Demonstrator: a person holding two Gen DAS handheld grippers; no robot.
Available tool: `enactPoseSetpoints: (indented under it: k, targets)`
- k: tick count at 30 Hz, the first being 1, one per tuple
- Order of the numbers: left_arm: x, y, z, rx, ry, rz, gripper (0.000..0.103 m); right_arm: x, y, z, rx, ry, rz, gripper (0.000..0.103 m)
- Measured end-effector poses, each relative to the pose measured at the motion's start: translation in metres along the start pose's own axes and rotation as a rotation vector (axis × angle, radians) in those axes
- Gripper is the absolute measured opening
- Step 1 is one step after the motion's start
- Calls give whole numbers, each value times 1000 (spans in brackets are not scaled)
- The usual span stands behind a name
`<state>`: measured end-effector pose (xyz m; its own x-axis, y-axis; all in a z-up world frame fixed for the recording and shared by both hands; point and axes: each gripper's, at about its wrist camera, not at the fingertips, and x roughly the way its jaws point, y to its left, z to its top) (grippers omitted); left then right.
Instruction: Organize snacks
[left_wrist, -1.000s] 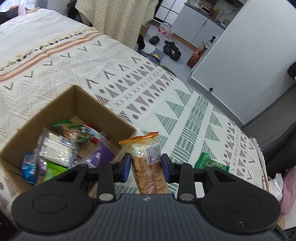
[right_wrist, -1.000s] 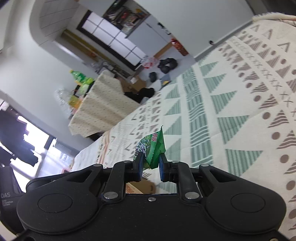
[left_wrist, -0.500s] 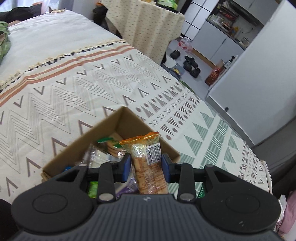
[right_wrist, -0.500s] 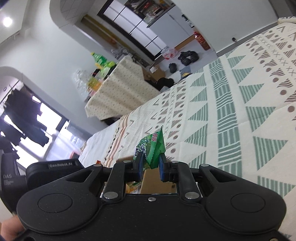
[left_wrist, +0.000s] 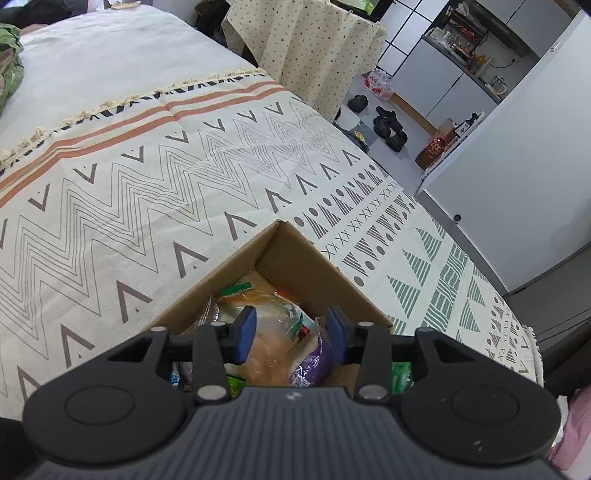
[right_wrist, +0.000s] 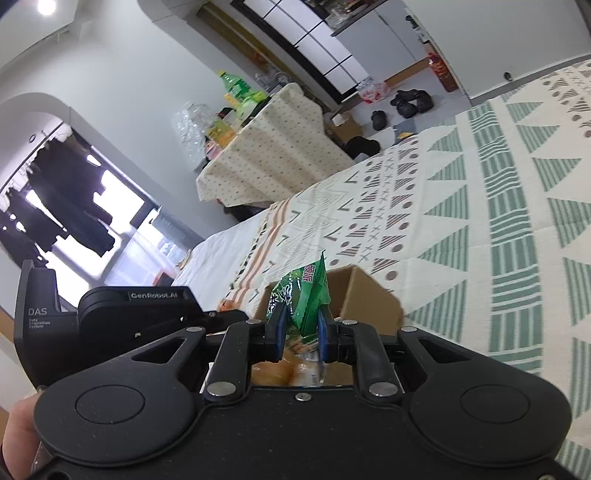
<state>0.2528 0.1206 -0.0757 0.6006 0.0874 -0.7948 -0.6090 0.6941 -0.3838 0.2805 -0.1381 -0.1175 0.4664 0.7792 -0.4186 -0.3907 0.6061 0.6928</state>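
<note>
the left gripper (left_wrist: 289, 329) hangs above the cardboard box (left_wrist: 295, 258), and its blue pads (left_wrist: 245, 328) stand wide apart with nothing between them. below the gap, inside the box, lies the bread packet (left_wrist: 267, 354), pale orange in a clear wrapper. around it the box holds more snacks: a purple packet (left_wrist: 314, 363) on the right side, something green at the near left, and a wrapper with a green edge at the far side. i cannot tell if the bread packet touches the pads, it seems to lie lower than them

the box stands on a patterned blanket (left_wrist: 147, 192) with zigzag lines, triangles and green stripes. a small green thing (left_wrist: 400, 374) shows just right of the box behind the gripper finger, but what it is i cannot tell

the right gripper (right_wrist: 300, 334) is closed narrow on a green snack bag (right_wrist: 304, 299), which stands up from between the pads with its sealed top edge pointing up. beyond it, a little far and right, is the same cardboard box (right_wrist: 364, 299), and the bread packet (right_wrist: 280, 371) shows blurred under the pads. the body of the left gripper (right_wrist: 122, 325) is visible at the left in this view, near the box

far off there is a table with a dotted cloth (left_wrist: 306, 51) and some dark shoes (left_wrist: 386, 125) on the floor
</note>
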Motion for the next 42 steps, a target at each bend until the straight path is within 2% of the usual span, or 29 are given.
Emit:
enactPoseSetpoints:
  k: [5, 7, 10, 12, 13, 17, 22, 26, 33, 35, 42]
  targets:
    - [-3, 13, 10, -12, 3, 25, 56, 13, 9, -1, -26, 20, 0, 17]
    - [-6, 17, 11, -8, -2, 41, 65, 16, 12, -2, -34, 22, 6, 17]
    - [-10, 22, 12, 8, -4, 71, 76, 20, 17, -5, -59, 19, 13, 26]
    - [-11, 25, 11, 8, 13, 80, 77, 21, 22, -5, -58, 22, 24, 38]
    - [-12, 27, 11, 9, 23, 75, 78, 22, 24, -6, -52, 24, 23, 47]
    - [-16, 31, 7, 24, 51, 67, 83, 12, 31, -9, -50, 19, -26, 48]
    - [-27, 33, 3, 60, 75, 46, 87, -5, 32, -13, -31, 13, -128, 48]
    - [-41, 29, -4, 108, 78, 41, 91, -22, 40, -17, -37, -4, -187, 58]
    - [-67, 23, -16, 181, 81, -14, 96, -46, 58, -18, -47, -27, -259, 65]
    - [-76, 21, -20, 202, 77, -33, 97, -54, 63, -20, -55, -39, -291, 72]
    - [-104, 15, -38, 271, 75, -51, 102, -84, 78, -26, -66, -69, -353, 79]
